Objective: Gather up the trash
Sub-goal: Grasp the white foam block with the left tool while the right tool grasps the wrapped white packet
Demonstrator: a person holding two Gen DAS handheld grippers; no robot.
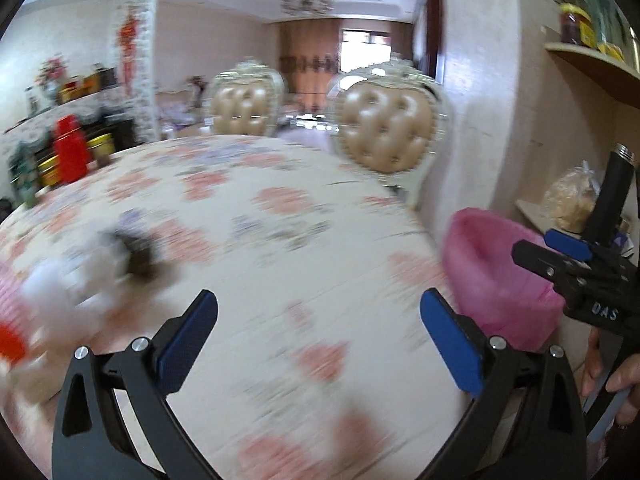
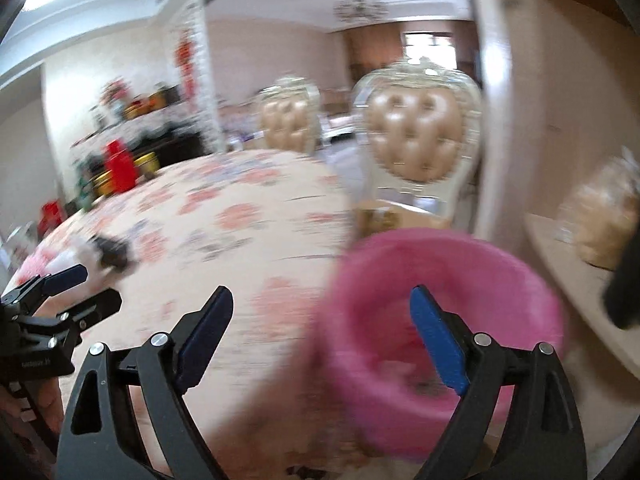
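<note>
With both our left gripper (image 1: 319, 334) and right gripper (image 2: 321, 330) spread wide and empty, we judge we are between drops, the pink-lined bin (image 2: 448, 320) beside the table (image 1: 280, 208), so next we reach left for the blurred white trash (image 1: 68, 280).

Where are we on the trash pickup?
Partly done: the pink-lined bin beside the table already holds some scraps. In hand: nothing; left gripper and right gripper are both open and empty. Left: white and dark trash lying on the table.
</note>
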